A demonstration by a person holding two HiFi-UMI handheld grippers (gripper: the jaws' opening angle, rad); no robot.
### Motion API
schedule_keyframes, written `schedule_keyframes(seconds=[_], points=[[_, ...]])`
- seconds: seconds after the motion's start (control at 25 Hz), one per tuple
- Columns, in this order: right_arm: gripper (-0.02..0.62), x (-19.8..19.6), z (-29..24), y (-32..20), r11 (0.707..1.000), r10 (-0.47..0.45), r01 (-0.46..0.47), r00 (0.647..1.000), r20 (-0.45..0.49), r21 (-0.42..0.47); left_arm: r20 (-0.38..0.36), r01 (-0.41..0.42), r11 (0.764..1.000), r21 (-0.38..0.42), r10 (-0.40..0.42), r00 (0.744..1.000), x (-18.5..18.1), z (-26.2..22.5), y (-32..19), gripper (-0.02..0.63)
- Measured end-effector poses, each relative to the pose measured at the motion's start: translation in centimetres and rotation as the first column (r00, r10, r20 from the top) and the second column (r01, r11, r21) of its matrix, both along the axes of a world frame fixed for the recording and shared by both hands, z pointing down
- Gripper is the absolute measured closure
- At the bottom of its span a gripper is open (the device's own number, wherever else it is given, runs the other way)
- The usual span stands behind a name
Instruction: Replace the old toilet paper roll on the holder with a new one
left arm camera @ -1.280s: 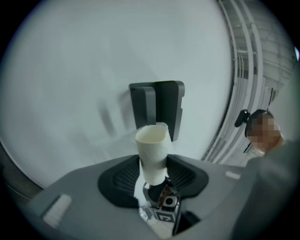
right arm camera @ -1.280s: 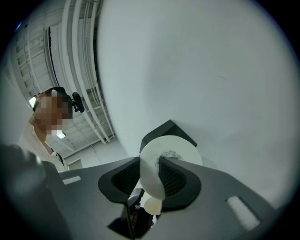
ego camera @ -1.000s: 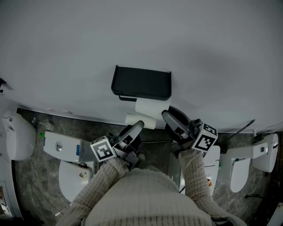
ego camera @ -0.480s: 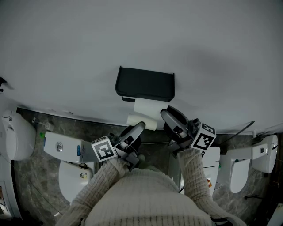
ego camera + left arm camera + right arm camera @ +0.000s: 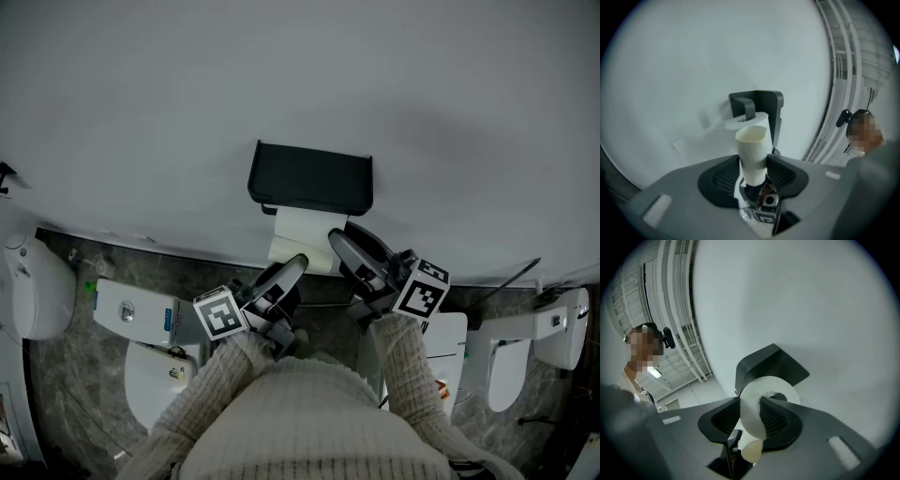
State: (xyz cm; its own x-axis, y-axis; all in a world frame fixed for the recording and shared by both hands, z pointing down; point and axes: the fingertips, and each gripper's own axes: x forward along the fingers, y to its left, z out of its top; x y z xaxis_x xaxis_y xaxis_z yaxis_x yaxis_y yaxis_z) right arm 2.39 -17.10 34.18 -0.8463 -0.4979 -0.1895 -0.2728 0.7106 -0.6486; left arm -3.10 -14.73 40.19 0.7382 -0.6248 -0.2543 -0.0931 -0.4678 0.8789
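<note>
Roll (image 5: 302, 225), full and white, sits just under the holder (image 5: 309, 176) and is the new one going on. The wall (image 5: 187, 94) fills most of the head view, plain and pale, with the black holder fixed near its middle.

The right gripper (image 5: 339, 242) reaches up from the right sleeve and has its jaws closed on the roll. Its own view shows them pinching the paper wall, and one jaw seems to reach into the centre hole. The left gripper (image 5: 292, 267) sits lower and to the left, its jaws narrowed on the core (image 5: 752, 154), a bare cream tube pointing towards the holder. That tube I take to be the old one, already off.

So the step in hand looks like mounting the new roll. The next move calls for lining the roll's hole up with the holder's arm and sliding it along. The right jaws should let go only once the arm bears the weight. The core needs to keep out of the way, since it is just beside the roll.

Whether the arm has entered the hole I cannot tell. The roll covers it in the head view and the jaws crowd the hole in the right gripper view. The holder's lower edge is partly hidden too, and both hands are out of sight behind the grippers.
</note>
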Motion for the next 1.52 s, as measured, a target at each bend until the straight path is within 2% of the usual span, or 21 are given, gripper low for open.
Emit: schedule_keyframes(seconds=[0.16, 0.4, 0.52, 0.64, 0.8, 1.0, 1.12, 1.36, 1.52], points=[[0.463, -0.9, -0.2, 0.1, 0.999, 0.0, 0.003, 0.998, -0.055, 0.038, 0.006, 0.013, 1.0, 0.005, -0.013, 1.0, 0.0, -0.2, 0.0, 0.428], [0.463, -0.8, -0.1, 0.2, 0.999, 0.008, -0.005, 0.997, -0.074, 0.042, -0.003, 0.01, 1.0, 0.01, -0.01, 1.0, 0.0, -0.2, 0.0, 0.428], [0.46, -0.9, 0.0, 0.4, 0.995, 0.05, -0.035, 0.986, -0.161, 0.094, -0.037, 0.0, 1.0, 0.024, 0.001, 0.999, 0.2, -1.1, 0.2, 0.43], [0.441, -0.7, 0.2, 0.5, 0.989, 0.098, -0.069, 0.966, -0.239, 0.128, -0.009, -0.002, 1.0, 0.019, 0.003, 1.0, 0.2, -0.9, 0.0, 0.43], [0.413, 0.0, 0.4, 0.5, 0.98, 0.166, -0.123, 0.937, -0.308, 0.155, -0.01, -0.014, 1.0, 0.003, 0.014, 1.0, 0.2, -0.3, 0.1, 0.43], [0.414, 1.2, -0.5, 0.8, 0.958, 0.265, -0.22, 0.922, -0.282, 0.182, -0.009, -0.029, 0.999, 0.023, 0.029, 1.0, 0.4, -0.6, 0.2, 0.43], [0.419, 1.5, -0.2, 1.1, 0.953, 0.287, -0.243, 0.913, -0.289, 0.179, -0.005, -0.033, 0.999, 0.018, 0.033, 0.999, 0.5, -0.6, 0.2, 0.43], [0.466, 1.9, 0.6, 1.9, 0.945, 0.321, -0.278, 0.891, -0.32, 0.175, -0.006, -0.059, 0.998, -0.004, 0.059, 0.998, 1.4, -0.3, 0.6, 0.43], [0.526, 2.2, 0.6, 2.2, 0.92, 0.389, -0.345, 0.868, -0.31, 0.186, 0.012, -0.031, 0.999, 0.018, 0.03, 0.999, 0.8, -0.3, 0.6, 0.43]])
